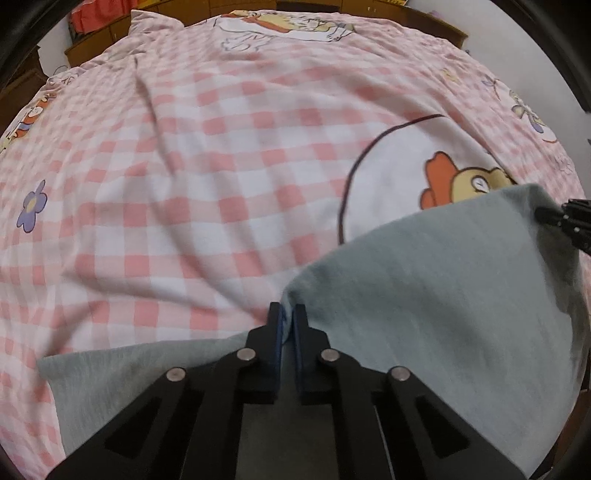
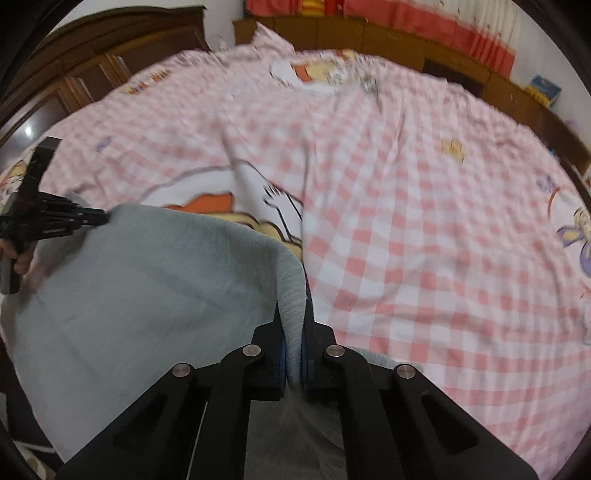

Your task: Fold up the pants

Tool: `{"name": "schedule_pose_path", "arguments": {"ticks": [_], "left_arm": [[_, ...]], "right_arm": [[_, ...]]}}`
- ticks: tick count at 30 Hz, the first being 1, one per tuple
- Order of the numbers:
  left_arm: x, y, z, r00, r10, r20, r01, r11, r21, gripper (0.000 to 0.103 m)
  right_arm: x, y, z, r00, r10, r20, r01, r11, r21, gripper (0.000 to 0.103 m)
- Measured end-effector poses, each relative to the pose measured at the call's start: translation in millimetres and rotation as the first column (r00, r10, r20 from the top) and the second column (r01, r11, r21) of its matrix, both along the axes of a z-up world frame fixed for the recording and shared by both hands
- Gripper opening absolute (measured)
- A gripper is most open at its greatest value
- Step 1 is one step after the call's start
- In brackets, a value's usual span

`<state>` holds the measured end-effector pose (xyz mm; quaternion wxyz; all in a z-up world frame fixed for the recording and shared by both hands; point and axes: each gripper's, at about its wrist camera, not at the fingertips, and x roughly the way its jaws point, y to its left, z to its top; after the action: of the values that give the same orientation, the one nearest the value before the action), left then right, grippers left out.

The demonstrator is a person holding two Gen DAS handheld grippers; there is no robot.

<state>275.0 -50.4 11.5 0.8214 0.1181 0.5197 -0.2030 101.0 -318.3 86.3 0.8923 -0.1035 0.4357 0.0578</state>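
The grey pants (image 1: 443, 280) hang stretched between my two grippers above the pink checked bedspread (image 1: 207, 177). My left gripper (image 1: 288, 314) is shut on one corner of the pants' edge. My right gripper (image 2: 293, 306) is shut on the other corner, with a thick fold of grey cloth (image 2: 147, 295) between its jaws. Each gripper shows in the other's view: the right one (image 1: 550, 216) at the far right, the left one (image 2: 99, 219) at the far left. A lower layer of the pants (image 1: 110, 387) lies under the left gripper.
The bedspread (image 2: 424, 221) with cartoon prints covers the whole bed. A wooden headboard (image 2: 388, 40) and red curtain (image 2: 406, 18) run along the far side. A dark wooden wardrobe (image 2: 92, 55) stands at the left.
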Motion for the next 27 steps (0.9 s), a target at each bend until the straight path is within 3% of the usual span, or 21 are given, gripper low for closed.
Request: {"name": "schedule_pose_path", "arguments": {"ticks": [6,15,19,23,27], "left_arm": [[-8.8,11.0,22.5,0.999,0.029,0.022,-0.027,0.996,-0.087,0.003],[-53.7,24.8,71.2,0.989,0.066,0.131,-0.047,0.989,-0.142,0.003],[-101.2,50.0,99.2,0.958,0.169,0.231,-0.130,0.976,-0.177,0.003],[-149.2,68.5,113.2,0.937,0.241,0.254,-0.181,0.954,-0.239,0.003],[-199.3,74.9,115.5,0.913,0.269,0.307,-0.201,0.951,-0.236,0.003]], "right_arm": [[-47.7,8.2,27.2,0.995,0.046,0.085,-0.050,0.998,0.042,0.006],[-122.6,24.1,35.1,0.983,0.155,0.100,-0.157,0.988,0.007,0.006],[-155.0,28.9,22.4,0.979,0.193,0.069,-0.194,0.981,0.007,0.006],[-177.8,34.7,1.9,0.980,0.195,0.033,-0.195,0.981,-0.012,0.006],[-195.0,35.1,-16.1,0.984,0.178,0.008,-0.178,0.984,-0.018,0.006]]}}
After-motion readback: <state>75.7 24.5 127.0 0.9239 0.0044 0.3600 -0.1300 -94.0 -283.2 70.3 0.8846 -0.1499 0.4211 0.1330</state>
